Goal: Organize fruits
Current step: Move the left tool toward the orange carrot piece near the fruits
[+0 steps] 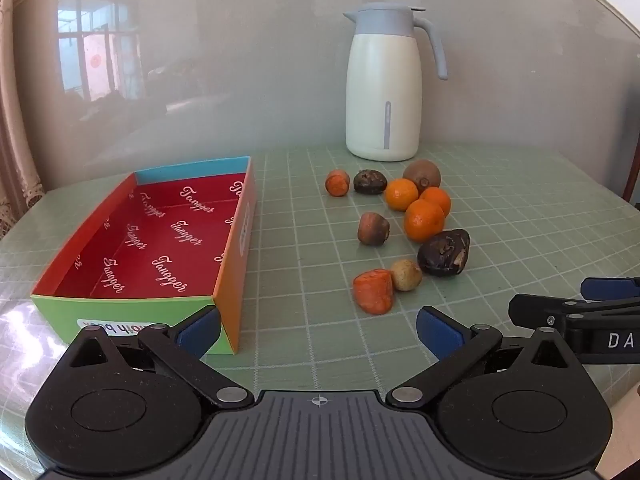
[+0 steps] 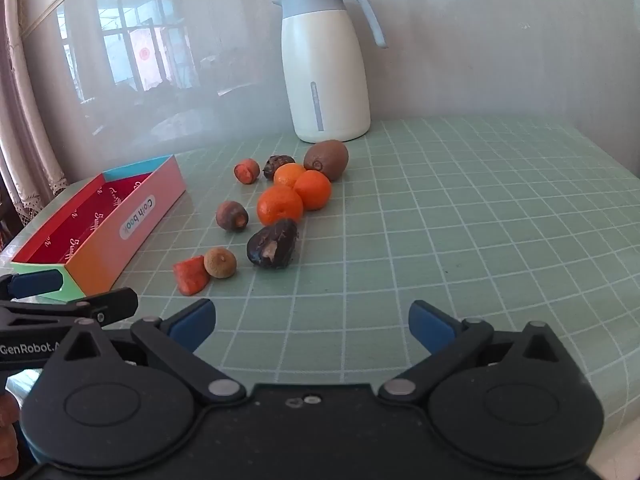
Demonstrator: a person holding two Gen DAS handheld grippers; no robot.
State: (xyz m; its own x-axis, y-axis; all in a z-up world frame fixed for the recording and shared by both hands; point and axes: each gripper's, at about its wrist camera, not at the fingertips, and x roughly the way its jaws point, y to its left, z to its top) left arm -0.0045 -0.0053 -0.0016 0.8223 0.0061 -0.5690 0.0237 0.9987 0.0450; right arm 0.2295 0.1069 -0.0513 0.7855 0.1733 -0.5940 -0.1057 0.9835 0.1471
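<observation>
Fruit lies loose on the table [image 1: 520,216], none of it in the box [image 1: 132,308]. The pile sits toward the table's back edge, just in front of a white jug [image 1: 383,92] with a grey-blue lid and handle, which stands upright at that edge.

Items noted: three oranges [image 1: 424,220] packed together and touching; a kiwi [image 1: 422,174] behind them, against the rearmost orange; a large dark wrinkled fruit [image 1: 444,254] in front of the oranges; a smaller dark one [image 1: 370,182] to their left at the back; a small brown round fruit [image 1: 406,275] touching an orange-red chunk [image 1: 373,291] nearest the grippers; a brown stub [image 1: 373,229] standing apart mid-pile; a small orange stub [image 1: 337,183] at the back left.

The box is an open, shallow cardboard tray with a red printed floor, orange, blue and green walls. It lies toward the table's left edge, well apart from the fruit. Its interior shows nothing inside.

Left gripper [image 1: 318,326]: jaws spread wide, nothing between them, hovering over the table's front edge with its left finger in front of the box's near corner.

Right gripper [image 2: 312,322]: jaws likewise spread wide, holding nothing, over bare table in front of the pile, just beside the left gripper.
</observation>
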